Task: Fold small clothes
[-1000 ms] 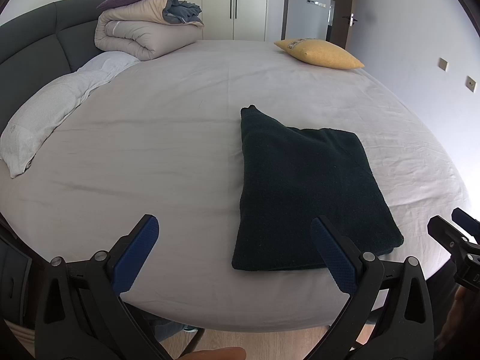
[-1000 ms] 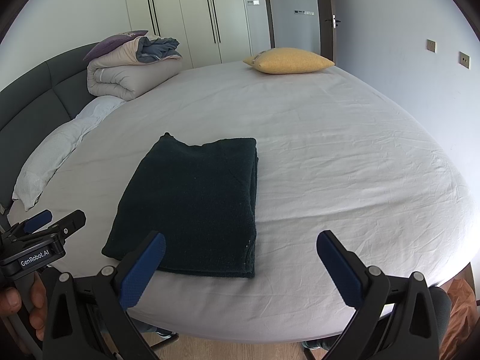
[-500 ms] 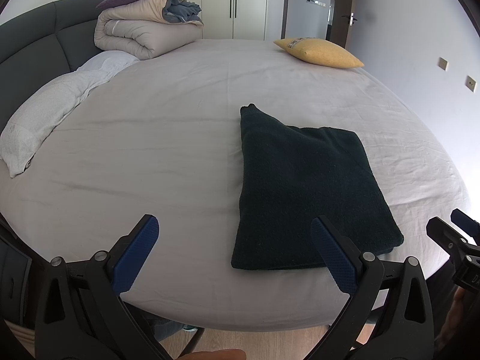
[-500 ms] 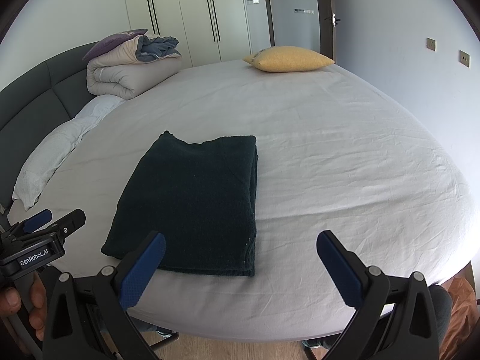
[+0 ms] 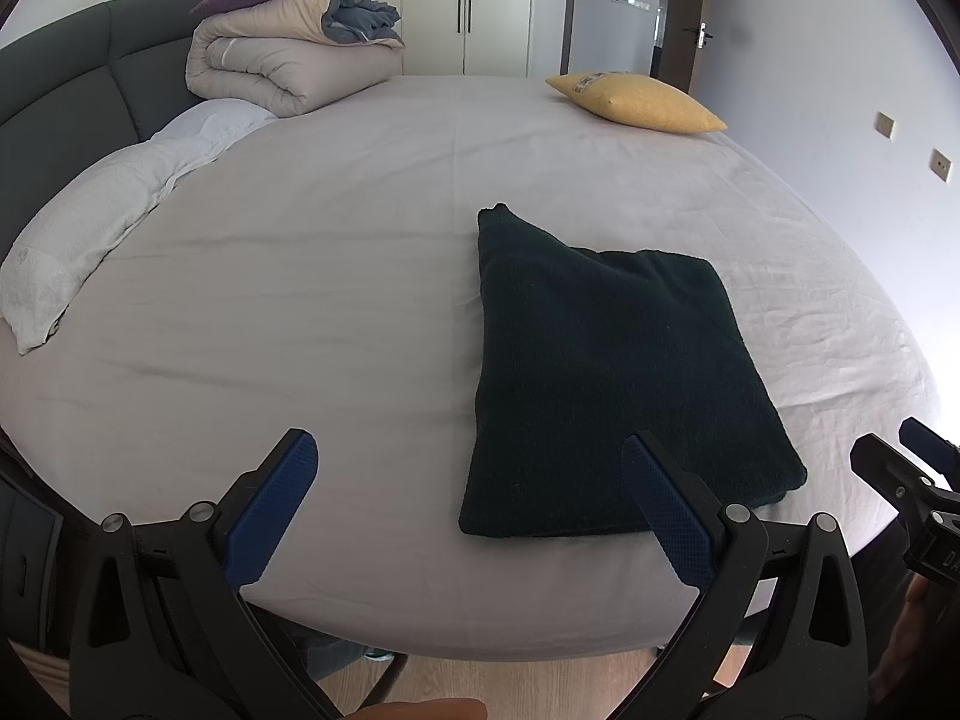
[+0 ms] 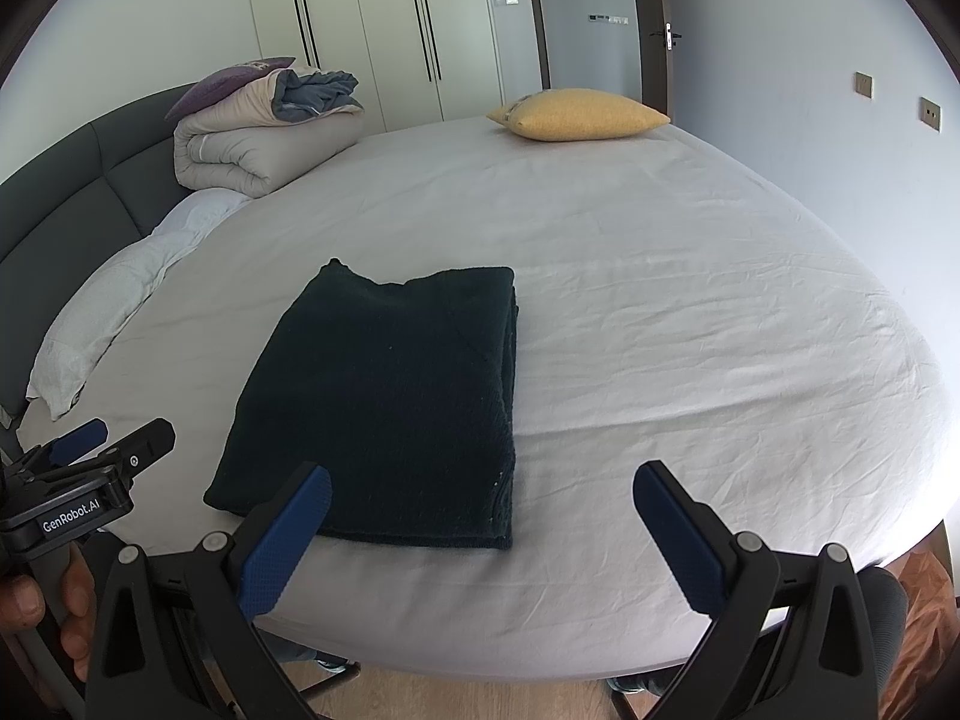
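1. Where the near part of the bed [image 5: 336,276] meets both views, a dark green garment [image 5: 606,372] lies folded into a flat, thick rectangle, its layered edge showing on the right side in the right wrist view [image 6: 384,396]
2. One small corner pokes out at its far left end; no label or pattern can be made out on the dark knit
3. Left gripper [image 5: 468,504] hovers short of the garment's near edge, jaws wide apart and empty
4. Right gripper [image 6: 480,522] likewise has its jaws spread wide, holding nothing
5. Farther off, a rolled duvet [image 5: 288,72], a white pillow [image 5: 90,246] and a yellow cushion [image 5: 642,102] lie on the bed
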`<state>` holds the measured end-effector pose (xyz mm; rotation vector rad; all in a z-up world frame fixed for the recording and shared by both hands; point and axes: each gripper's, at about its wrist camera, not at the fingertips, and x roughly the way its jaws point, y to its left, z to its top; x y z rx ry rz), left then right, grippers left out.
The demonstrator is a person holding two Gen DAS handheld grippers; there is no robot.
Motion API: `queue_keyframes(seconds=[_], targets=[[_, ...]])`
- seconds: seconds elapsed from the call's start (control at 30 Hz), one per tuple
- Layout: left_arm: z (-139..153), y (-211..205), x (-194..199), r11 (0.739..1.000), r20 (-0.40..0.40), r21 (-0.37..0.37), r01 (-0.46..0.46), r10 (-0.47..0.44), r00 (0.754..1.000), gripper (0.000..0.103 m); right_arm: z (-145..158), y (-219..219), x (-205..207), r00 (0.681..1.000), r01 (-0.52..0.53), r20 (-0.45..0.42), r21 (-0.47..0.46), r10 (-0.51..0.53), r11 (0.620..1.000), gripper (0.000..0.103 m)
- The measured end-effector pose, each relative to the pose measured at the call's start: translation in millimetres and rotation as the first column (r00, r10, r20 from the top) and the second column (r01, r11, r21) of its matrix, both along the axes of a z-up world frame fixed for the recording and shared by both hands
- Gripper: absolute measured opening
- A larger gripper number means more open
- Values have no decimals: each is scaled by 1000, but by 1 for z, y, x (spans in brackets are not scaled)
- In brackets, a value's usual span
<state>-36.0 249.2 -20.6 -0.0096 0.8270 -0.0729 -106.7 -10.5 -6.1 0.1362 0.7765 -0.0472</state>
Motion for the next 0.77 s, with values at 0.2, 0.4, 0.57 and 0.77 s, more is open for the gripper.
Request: queue_keyframes(seconds=[0.2, 0.4, 0.57, 0.77], targets=[[-3, 0, 1, 1000, -12, -3, 6, -6, 1000, 103, -2, 0, 0, 1000, -5, -7, 8, 5, 1000, 103], [-4, 0, 3, 1000, -13, 5, 10, -10, 1000, 103, -2, -1, 0, 1000, -5, -9, 10, 5, 1000, 103], [-4, 2, 4, 1000, -15, 1, 11, -11, 1000, 103, -4, 2, -3, 1000, -3, -14, 20, 3, 1000, 103], [-3, 4, 4, 1000, -9, 4, 10, -10, 1000, 103, -4, 0, -2, 1000, -4, -16, 21, 5, 1000, 103]])
